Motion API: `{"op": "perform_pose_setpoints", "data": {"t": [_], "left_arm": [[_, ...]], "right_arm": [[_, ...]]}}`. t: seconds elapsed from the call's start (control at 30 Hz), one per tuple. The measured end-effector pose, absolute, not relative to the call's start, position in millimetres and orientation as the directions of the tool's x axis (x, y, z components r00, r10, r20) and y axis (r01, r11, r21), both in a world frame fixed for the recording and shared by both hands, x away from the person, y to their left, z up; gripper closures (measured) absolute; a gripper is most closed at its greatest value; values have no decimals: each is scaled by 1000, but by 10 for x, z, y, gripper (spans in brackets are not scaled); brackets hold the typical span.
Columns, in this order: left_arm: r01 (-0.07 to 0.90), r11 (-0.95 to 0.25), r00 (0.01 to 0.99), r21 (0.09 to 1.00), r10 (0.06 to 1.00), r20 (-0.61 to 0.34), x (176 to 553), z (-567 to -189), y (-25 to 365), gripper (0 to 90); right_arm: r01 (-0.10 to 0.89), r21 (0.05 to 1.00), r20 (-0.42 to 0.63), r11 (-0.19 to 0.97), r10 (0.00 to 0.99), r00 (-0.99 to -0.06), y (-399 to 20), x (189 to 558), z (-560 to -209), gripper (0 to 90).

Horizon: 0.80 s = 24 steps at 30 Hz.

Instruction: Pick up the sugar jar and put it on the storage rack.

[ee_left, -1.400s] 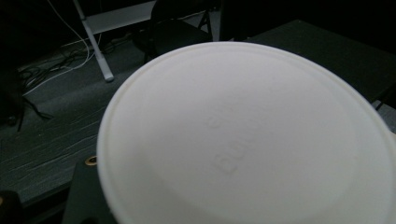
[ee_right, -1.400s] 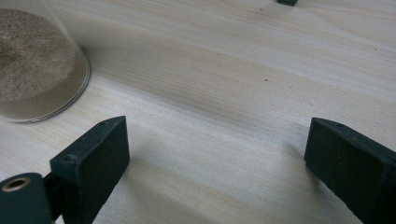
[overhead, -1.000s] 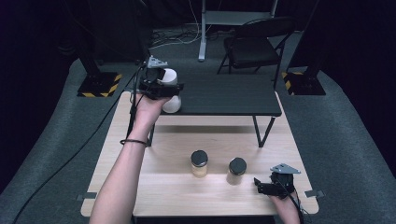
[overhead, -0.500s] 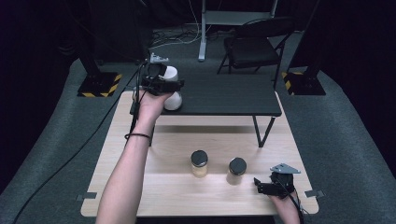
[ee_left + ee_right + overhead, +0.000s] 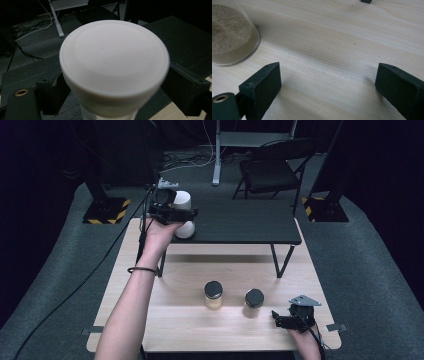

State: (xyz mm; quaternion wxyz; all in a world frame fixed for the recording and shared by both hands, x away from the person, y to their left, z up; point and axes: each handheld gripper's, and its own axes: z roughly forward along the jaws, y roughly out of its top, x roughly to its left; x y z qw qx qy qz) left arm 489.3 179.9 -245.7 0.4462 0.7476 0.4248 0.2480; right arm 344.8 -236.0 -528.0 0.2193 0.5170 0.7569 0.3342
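A tall white container [image 5: 183, 200] with a broad white lid [image 5: 113, 60] stands at the front left corner of the black raised shelf [image 5: 240, 222]. My left gripper [image 5: 184, 214] reaches across its middle. Its jaws have just been opening and now stand open, one on each side of the container [image 5: 112, 105], no longer pressing on it. My right gripper [image 5: 277, 319] rests open on the wooden table [image 5: 165, 320] at the front right, nothing between its jaws [image 5: 327, 87]. A glass jar of sand [image 5: 229, 37] stands to its left.
Two black-lidded glass jars [image 5: 213, 294] [image 5: 253, 302] stand side by side on the wooden table in front of the shelf. A folding chair [image 5: 272, 170] and a white stand [image 5: 217, 150] are on the floor beyond.
The left hand and the white container have barely shifted at the shelf corner. The right gripper has stayed where it was.
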Motion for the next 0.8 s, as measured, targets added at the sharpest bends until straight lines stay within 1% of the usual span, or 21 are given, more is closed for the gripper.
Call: {"op": "perform_pose_setpoints", "data": {"t": [0.23, 0.57, 0.8], "left_arm": [[388, -241, 533, 890, 846, -3, 4725, -2492, 1863, 90], [376, -218, 530, 901, 848, -16, 4464, -2591, 2093, 82], [368, -222, 534, 903, 846, -9, 4366, -2684, 2151, 77]], "right_arm": [[634, 732, 5, 250, 929, -371, -2356, 3446, -5282, 58], [639, 733, 20, 236, 930, -367, -2365, 3463, -5276, 58], [640, 732, 21, 235, 930, -366, -2364, 3462, -5276, 58]]}}
